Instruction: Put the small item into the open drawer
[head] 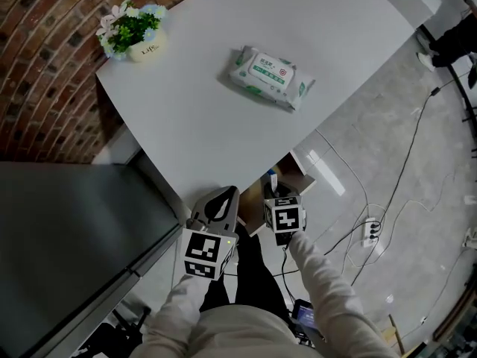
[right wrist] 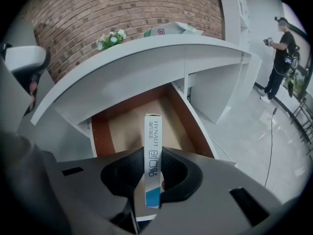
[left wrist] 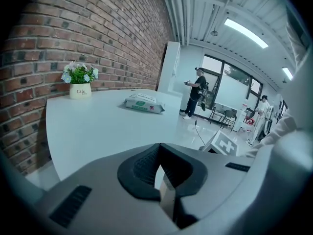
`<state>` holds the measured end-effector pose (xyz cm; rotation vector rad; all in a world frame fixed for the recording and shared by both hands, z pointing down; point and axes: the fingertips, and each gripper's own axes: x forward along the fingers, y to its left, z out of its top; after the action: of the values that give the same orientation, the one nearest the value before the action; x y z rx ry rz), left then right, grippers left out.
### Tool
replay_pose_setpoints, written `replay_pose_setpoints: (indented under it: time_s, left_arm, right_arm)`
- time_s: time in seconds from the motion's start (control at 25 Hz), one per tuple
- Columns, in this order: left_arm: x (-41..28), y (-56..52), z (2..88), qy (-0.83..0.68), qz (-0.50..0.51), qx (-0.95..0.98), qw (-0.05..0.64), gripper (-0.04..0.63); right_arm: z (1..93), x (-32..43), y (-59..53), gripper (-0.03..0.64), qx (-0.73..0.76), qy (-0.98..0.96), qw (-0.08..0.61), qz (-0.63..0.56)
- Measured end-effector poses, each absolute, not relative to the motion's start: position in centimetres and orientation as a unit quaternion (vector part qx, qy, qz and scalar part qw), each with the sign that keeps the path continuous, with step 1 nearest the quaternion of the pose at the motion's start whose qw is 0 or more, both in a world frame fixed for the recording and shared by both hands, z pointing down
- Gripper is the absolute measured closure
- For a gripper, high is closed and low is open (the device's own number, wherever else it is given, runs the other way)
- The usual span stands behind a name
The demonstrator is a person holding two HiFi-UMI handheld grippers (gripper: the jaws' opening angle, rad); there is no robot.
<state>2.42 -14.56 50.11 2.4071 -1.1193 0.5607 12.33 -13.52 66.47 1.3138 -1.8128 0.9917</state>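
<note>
A small white box (right wrist: 152, 136) with a blue end and printed lettering stands upright between the jaws of my right gripper (right wrist: 152, 155), which is shut on it. It hangs just in front of and above the open drawer (right wrist: 124, 126), whose brown wooden floor shows bare. In the head view the right gripper (head: 274, 191) sits at the table's near edge beside the drawer (head: 302, 179), with the box tip (head: 273, 178) poking up. My left gripper (head: 228, 194) is close beside it, jaws together and holding nothing; in its own view the left gripper (left wrist: 159, 148) points over the tabletop.
On the white table (head: 223, 125) lie a pack of wet wipes (head: 268, 77) and a small flower pot (head: 134, 32) by the brick wall. A dark cabinet (head: 67, 237) stands at the left. Cables and a power strip (head: 370, 232) lie on the floor. People stand far off.
</note>
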Motion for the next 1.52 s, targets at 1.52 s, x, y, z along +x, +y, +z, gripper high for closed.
replay_pose_setpoints:
  time_s: [1.52]
  left_arm:
    - [0.4,-15.5,50.9,-0.439,0.224,0.844,0.213,0.578]
  right_arm:
    - [76.0,10.0,-14.4,0.512,0.397,-0.725,0.484,0.285]
